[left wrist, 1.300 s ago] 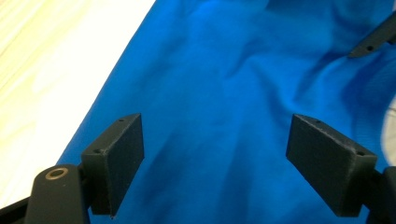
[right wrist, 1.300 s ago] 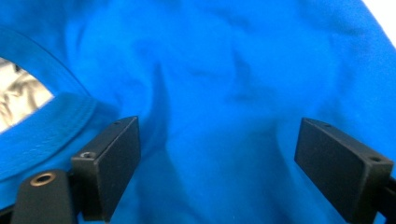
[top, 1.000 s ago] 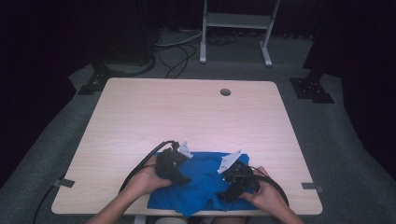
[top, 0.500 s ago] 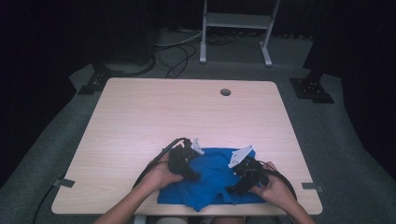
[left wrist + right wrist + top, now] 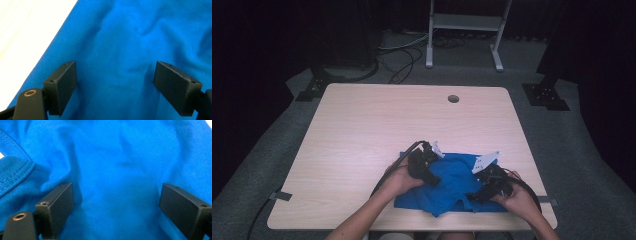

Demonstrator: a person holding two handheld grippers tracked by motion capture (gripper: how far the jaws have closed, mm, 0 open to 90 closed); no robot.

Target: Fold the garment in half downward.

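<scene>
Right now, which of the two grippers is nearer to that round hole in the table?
Left. The left gripper sits on the blue cloth below the hole; the right gripper is lower and farther right.

A wooden table (image 5: 362, 130) stands before a metal stand (image 5: 464, 22).

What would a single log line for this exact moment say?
left gripper: open, over blue cloth | right gripper: open, over same cloth | cloth: crumpled, near front edge of table
</scene>
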